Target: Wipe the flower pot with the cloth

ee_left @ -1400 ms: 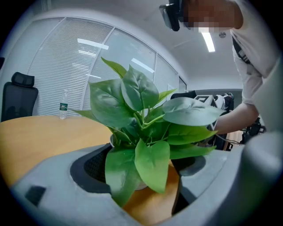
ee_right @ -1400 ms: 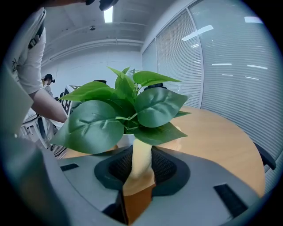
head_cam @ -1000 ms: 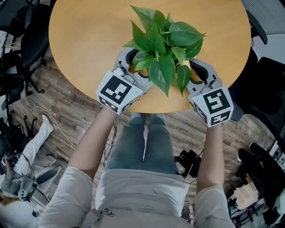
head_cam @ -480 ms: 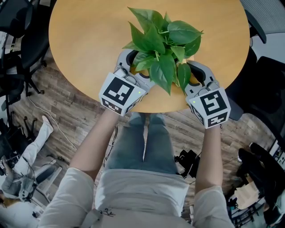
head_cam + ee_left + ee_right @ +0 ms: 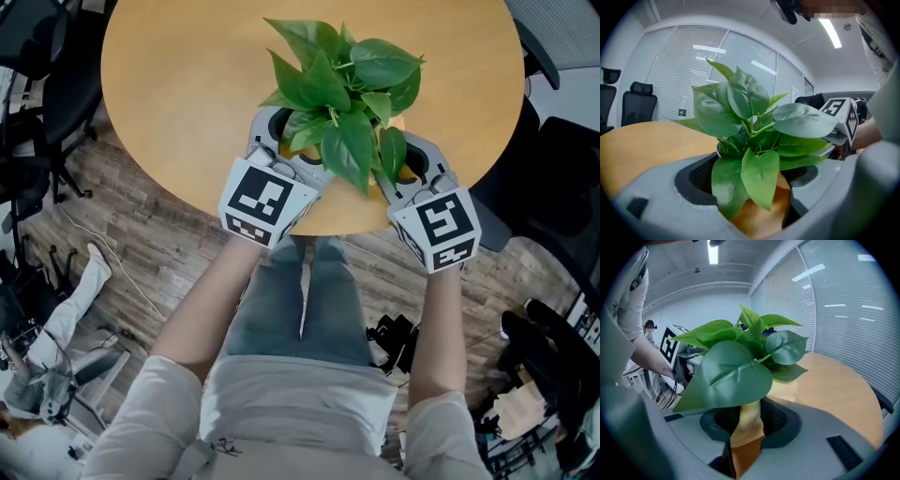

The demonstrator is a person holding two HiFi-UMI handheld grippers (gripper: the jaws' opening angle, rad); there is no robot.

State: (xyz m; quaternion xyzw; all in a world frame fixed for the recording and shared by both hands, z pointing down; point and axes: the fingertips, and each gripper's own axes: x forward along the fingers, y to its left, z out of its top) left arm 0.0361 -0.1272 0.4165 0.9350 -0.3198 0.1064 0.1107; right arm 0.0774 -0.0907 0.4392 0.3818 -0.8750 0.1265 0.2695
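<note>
The flower pot (image 5: 718, 147), hidden under its plant (image 5: 342, 84), stands near the table (image 5: 187, 94) edge between both grippers. The right gripper (image 5: 412, 159), at its right side, pinches the yellow cloth (image 5: 749, 418). The left gripper (image 5: 286, 141), opposite, has its jaws apart around leaves. Both forearms reach forward.

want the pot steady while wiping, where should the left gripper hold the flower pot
Probably best to grip the flower pot by its side wall just under the rim, coming in level from the person's left, where the left gripper sits open. The leaves overhang the top and block a grasp from above, and the right gripper holds the cloth on the other side.
</note>
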